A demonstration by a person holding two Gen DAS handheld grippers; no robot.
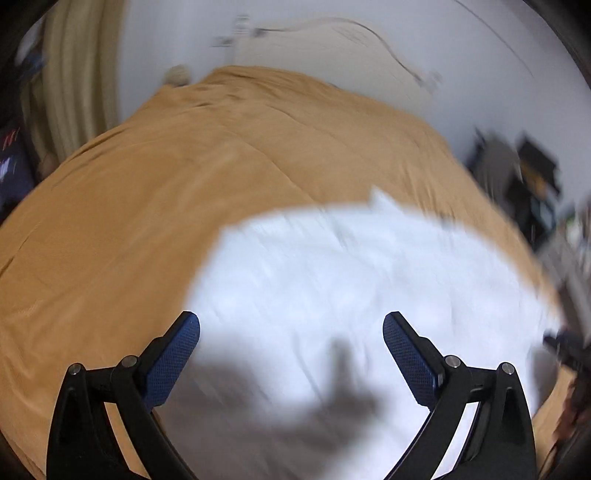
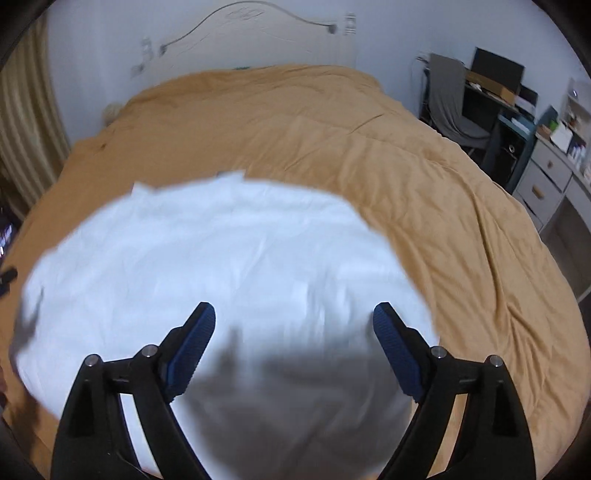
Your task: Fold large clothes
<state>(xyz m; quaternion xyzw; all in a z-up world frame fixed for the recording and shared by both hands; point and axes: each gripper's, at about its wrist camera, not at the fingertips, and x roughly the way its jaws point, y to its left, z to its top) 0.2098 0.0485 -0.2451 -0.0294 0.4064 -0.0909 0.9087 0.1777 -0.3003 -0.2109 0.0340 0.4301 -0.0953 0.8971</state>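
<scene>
A large white garment (image 1: 351,280) lies spread flat on a bed with a tan cover (image 1: 166,177); both views are blurred by motion. My left gripper (image 1: 291,325) hovers over the garment's near left part, jaws wide apart, nothing between the blue pads (image 1: 173,354). In the right wrist view the same white garment (image 2: 207,251) fills the middle, on the tan cover (image 2: 424,177). My right gripper (image 2: 293,315) hangs above its near right part, also open and empty. Each gripper throws a dark shadow on the cloth just below it. A sliver of the other gripper (image 2: 7,277) shows at the left edge.
A white headboard (image 2: 258,33) and wall stand behind the bed. Right of the bed are a grey chair (image 2: 450,107), a dark desk with a monitor (image 2: 498,74) and grey drawers (image 2: 546,184). Ribbed curtains (image 1: 74,81) hang on the left.
</scene>
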